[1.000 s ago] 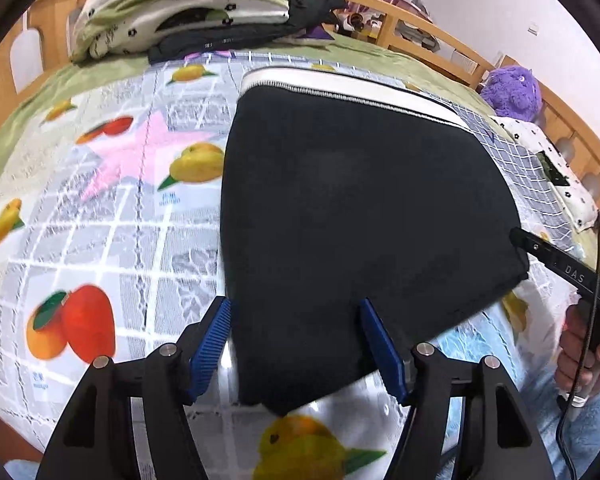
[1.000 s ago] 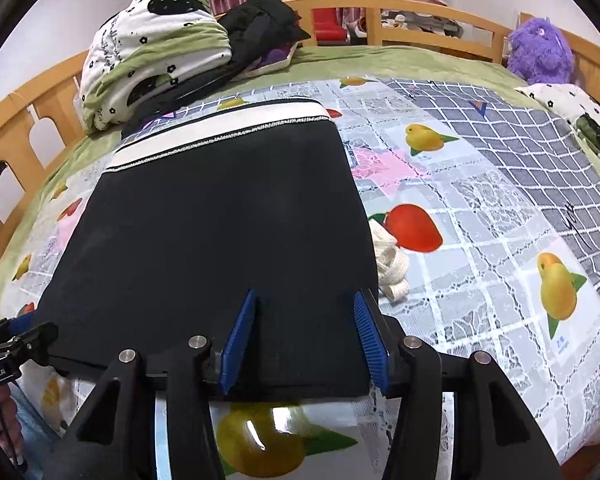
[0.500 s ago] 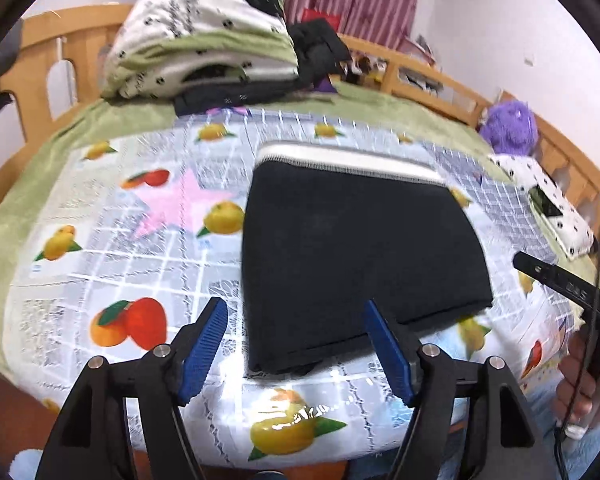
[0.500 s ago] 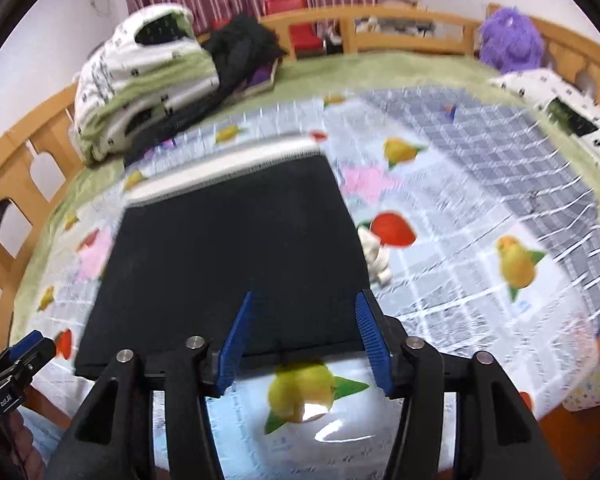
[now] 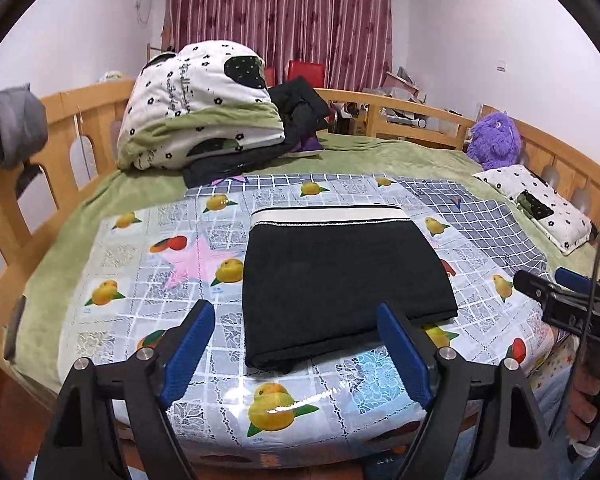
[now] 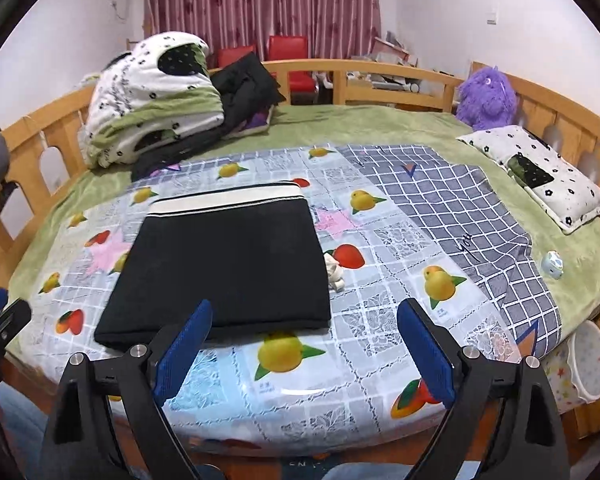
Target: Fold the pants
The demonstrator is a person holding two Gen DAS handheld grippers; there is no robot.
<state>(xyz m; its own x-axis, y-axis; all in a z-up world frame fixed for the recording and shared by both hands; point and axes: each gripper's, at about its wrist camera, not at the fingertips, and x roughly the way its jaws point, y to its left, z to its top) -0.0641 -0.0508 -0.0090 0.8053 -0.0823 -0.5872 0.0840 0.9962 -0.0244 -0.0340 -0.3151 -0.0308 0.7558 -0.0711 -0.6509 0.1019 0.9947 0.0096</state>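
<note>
The black pants point(image 5: 340, 280) lie folded into a neat rectangle on the fruit-print cover point(image 5: 132, 280) of the bed. Left gripper point(image 5: 296, 352) and right gripper point(image 6: 304, 356) hover short of it, jaws apart and empty. Folding looks finished; at most, smoothing remains.

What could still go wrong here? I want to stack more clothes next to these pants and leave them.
The folded pants lie close to the near edge of the glossy fruit-print cover, so a nudge might slide them off. At their near left corner a lower layer pokes out, so the fold may loosen if moved. A small white toy sits right against their right side and could get caught under new clothes. Both the left gripper and right gripper are open, holding nothing.
</note>
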